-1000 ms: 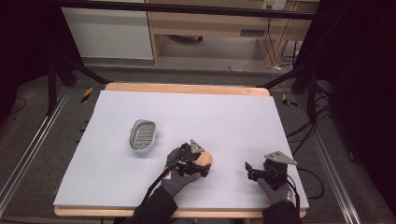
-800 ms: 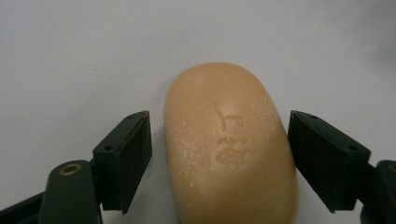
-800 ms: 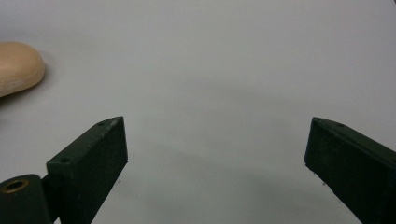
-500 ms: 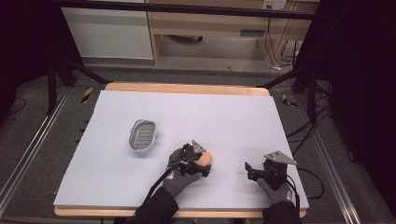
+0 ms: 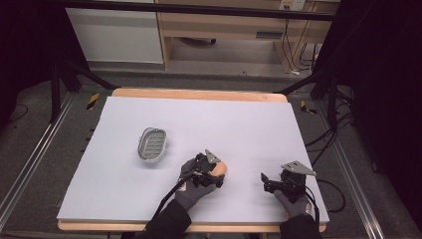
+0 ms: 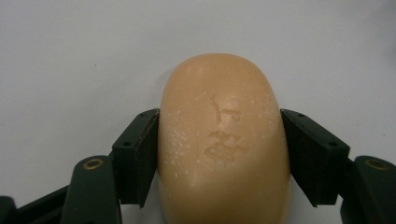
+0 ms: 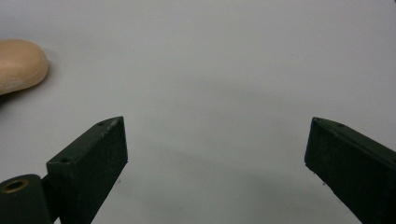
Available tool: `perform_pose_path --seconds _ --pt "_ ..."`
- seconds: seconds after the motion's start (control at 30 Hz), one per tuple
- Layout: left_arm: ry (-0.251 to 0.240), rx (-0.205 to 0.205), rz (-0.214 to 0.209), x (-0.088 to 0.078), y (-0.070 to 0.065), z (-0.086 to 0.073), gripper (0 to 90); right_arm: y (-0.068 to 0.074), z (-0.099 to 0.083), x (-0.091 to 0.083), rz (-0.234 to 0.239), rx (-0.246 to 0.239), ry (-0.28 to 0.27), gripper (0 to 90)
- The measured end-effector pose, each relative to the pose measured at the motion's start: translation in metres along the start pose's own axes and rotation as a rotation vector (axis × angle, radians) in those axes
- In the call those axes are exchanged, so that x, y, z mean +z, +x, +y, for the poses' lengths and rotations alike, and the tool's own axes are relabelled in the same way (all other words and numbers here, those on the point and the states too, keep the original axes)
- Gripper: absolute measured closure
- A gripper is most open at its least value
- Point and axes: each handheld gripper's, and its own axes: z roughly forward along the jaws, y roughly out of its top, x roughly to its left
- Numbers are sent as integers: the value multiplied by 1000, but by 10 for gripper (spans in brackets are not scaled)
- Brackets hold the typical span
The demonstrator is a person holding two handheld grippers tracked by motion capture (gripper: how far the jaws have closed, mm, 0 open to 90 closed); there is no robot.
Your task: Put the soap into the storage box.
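Pale matte sheeting [image 5: 239, 124] covers the wooden table, and the work is set at its near edge. Nearest the person, the right gripper [image 5: 267, 180] is held low over bare sheeting with its jaws spread wide and nothing between them. Just to its left, the left gripper [image 5: 217, 175] is closed on the soap bar [image 6: 223, 140], which lies on the sheeting between the two hands; in the left gripper view both jaws are seen pressed against the long flanks of the bar, roughly at its middle. The bar is judged to be light, rigid and smooth-skinned, with rounded edges that offer little purchase; slipping is to be expected if the clamp is light or placed toward a tapered end. A hold across the widest part of the flanks, as shown, is preferred. Surface marks and pale flecks suggest that the material dents under hard pressure, so moderate force is advised. Farther back and to the left, well apart, the grey soap dish [image 5: 152, 144] is seen empty.
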Motion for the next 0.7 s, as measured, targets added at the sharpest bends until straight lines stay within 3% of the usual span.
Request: perform_pose_path --seconds 0.3,0.7 --pt "-6 9 -13 -7 1 0 317 0 0 0 -1 -5 0 62" --pt "-55 17 -20 -38 9 3 318 -1 0 -1 -5 -6 -6 61"
